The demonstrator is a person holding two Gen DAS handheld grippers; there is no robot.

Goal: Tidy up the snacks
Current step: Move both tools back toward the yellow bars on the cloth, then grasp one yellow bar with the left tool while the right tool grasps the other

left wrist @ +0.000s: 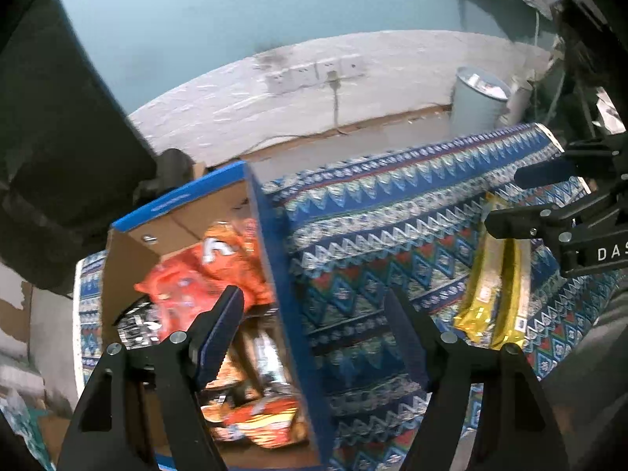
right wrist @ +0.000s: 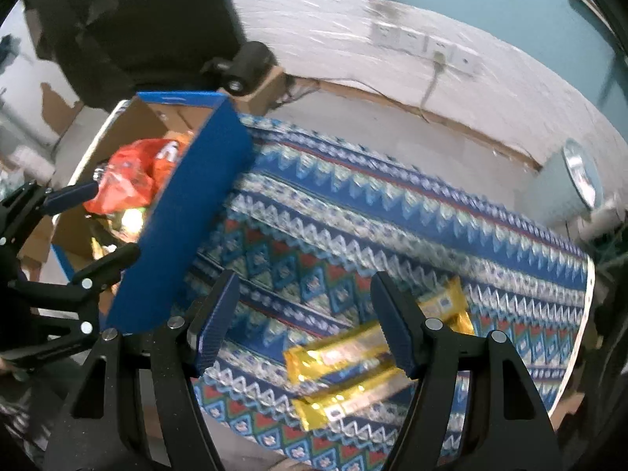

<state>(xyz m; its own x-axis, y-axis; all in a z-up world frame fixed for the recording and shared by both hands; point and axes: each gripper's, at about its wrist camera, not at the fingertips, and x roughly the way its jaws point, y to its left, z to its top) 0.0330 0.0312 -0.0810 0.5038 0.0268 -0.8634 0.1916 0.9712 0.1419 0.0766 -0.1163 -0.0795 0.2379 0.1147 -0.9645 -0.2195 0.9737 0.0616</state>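
An open cardboard box with blue outer walls stands on the left of a blue patterned tablecloth. Orange and red snack packets lie inside it. My left gripper hangs open astride the box's right wall and holds nothing. Two long yellow snack packets lie side by side on the cloth near the front right. My right gripper is open just above them, its right finger over their ends, with nothing in its grip. It also shows in the left wrist view as the right gripper, over the yellow packets.
A grey bin stands on the floor beyond the table's far right corner. Wall sockets with a cable sit low on the white wall. A large dark object looms behind the box. The table's right edge is close to the yellow packets.
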